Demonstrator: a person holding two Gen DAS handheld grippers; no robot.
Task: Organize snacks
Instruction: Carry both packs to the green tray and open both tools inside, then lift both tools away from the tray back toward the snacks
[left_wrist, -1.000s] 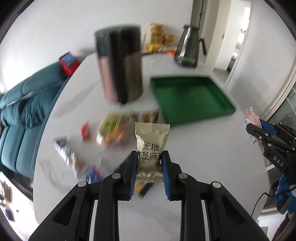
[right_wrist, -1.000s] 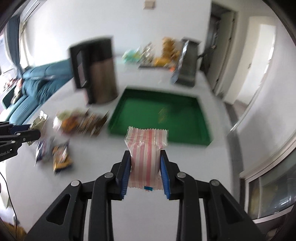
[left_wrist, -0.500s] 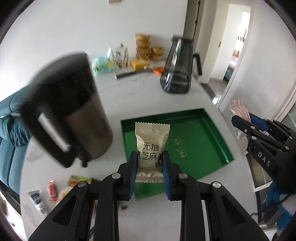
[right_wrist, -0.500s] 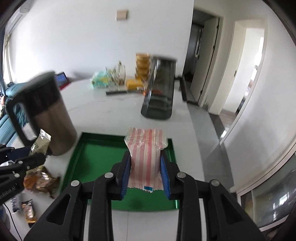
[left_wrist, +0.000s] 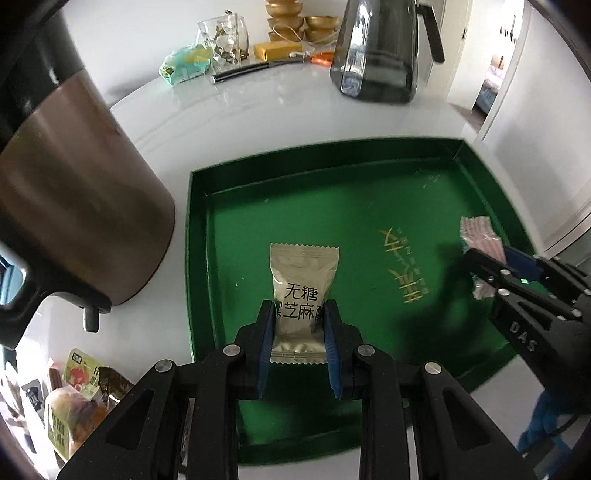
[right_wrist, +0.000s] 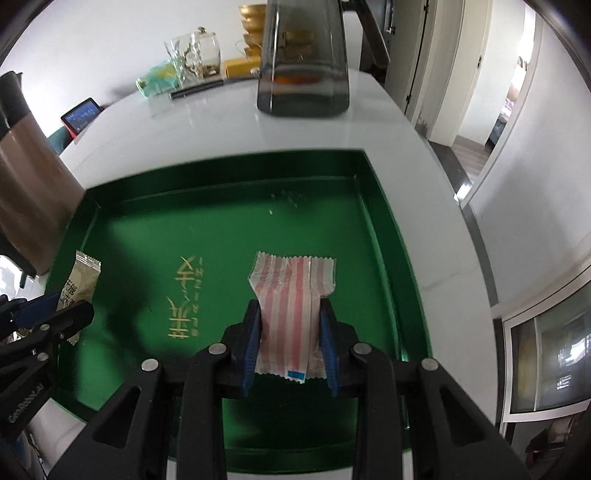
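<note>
tray (left_wrist: 480, 177): glossy green, smooth
table (left_wrist: 258, 122): white, polished, reflective
beige packet (left_wrist: 301, 280): matt foil wrapper
striped packet (right_wrist: 291, 295): shiny crinkled plastic
kettle (left_wrist: 74, 206): brushed bronze-coloured metal, black plastic trim
jug (left_wrist: 376, 55): dark, see-through

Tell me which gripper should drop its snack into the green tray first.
Probably either: the left gripper holds the beige packet over the green tray, and the right gripper holds the striped packet over it too. Neither blocks the other.

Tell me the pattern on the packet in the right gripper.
Pink and white stripes on the packet; the right wrist view shows it best.
</note>
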